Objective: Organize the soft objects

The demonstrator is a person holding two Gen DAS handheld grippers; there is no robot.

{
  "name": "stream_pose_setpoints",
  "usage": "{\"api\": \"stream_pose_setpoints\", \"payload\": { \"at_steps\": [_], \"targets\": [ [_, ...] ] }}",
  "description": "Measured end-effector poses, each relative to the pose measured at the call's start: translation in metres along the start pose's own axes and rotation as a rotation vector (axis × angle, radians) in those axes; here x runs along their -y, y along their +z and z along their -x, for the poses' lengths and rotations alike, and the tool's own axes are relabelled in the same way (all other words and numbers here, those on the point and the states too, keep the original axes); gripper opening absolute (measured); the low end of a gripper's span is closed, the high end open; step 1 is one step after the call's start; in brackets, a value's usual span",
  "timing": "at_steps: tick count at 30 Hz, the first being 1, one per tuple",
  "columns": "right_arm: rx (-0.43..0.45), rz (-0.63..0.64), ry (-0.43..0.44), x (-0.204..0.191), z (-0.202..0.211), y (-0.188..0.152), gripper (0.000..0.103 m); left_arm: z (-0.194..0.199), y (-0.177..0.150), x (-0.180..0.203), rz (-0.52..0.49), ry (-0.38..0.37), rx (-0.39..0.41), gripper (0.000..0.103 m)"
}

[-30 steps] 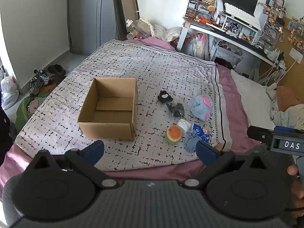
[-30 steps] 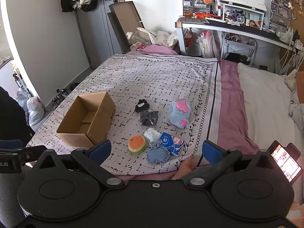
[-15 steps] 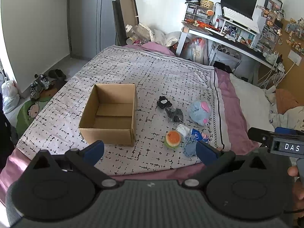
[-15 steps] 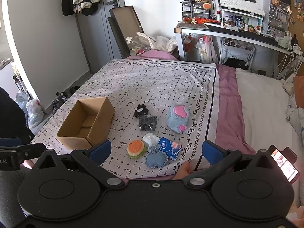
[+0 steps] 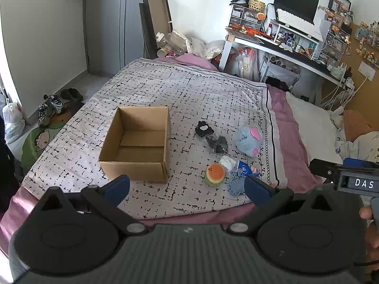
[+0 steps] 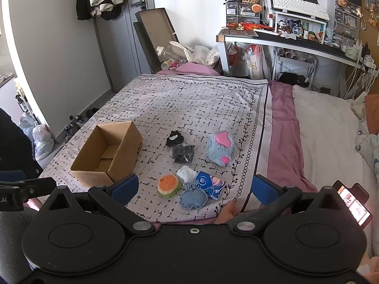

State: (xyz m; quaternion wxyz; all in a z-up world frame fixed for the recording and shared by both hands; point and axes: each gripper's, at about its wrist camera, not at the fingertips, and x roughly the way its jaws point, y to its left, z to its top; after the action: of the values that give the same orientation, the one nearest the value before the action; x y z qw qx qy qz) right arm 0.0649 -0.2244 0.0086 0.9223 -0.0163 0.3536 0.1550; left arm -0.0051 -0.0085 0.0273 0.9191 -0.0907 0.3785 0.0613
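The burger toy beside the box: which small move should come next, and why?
Probably lower the open right claw onto the burger toy: it lies nearest, the cardboard box is empty, and both claws hold nothing.

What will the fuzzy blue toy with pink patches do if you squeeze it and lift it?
The blue plush toy looks furry and stuffed, so it would probably squash between the fingers, not slip. It seems light for its size. It sits slumped on the bedspread, so it likely won't roll far.
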Motion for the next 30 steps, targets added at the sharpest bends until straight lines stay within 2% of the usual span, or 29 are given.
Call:
{"api": "stream_pose_setpoints", "payload": {
  "at_steps": [17,30],
  "targets": [
    [-0.009,0.002,-0.012,0.003,-0.012,0.005,0.103,-0.006,0.009,-0.002,0.006,0.006,-0.011,0.102],
    [-0.098,-0.076,0.001,0.012,-0.055,0.009,0.103,-0.038,0.013,-0.007,0.049,-0.009,-0.04,0.102]
  ]
}}
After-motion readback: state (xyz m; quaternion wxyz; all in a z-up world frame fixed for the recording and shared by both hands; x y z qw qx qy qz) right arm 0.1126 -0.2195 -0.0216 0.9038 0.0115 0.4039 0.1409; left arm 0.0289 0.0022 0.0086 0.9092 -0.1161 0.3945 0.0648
